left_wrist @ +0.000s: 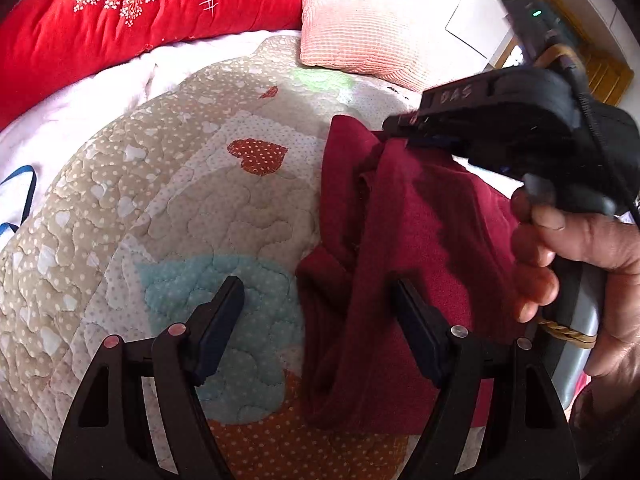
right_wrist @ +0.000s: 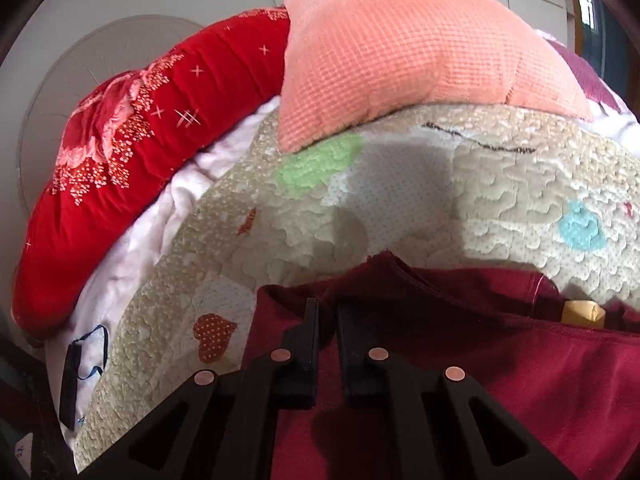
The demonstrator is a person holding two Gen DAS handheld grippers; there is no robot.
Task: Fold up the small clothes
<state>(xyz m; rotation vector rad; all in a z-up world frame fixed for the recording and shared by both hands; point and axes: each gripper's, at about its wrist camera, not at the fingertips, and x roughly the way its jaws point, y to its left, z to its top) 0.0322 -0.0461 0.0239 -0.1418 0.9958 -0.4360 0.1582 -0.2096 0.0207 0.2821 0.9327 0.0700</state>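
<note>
My right claw (right_wrist: 327, 320) pinching lifted edge of dark red fleece garment (left_wrist: 400, 240); left claw (left_wrist: 316, 300) wide open, empty. Fold barely begun, garment bunched on quilt (left_wrist: 180, 200).

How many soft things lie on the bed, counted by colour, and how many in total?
Dark red garment, pinched at its far edge by the right hand-held gripper: 1
Bright red floral quilt: 1
Salmon-pink pillow: 1
Beige patchwork bedspread with hearts: 1
White sheet: 1
Total: 5
</note>
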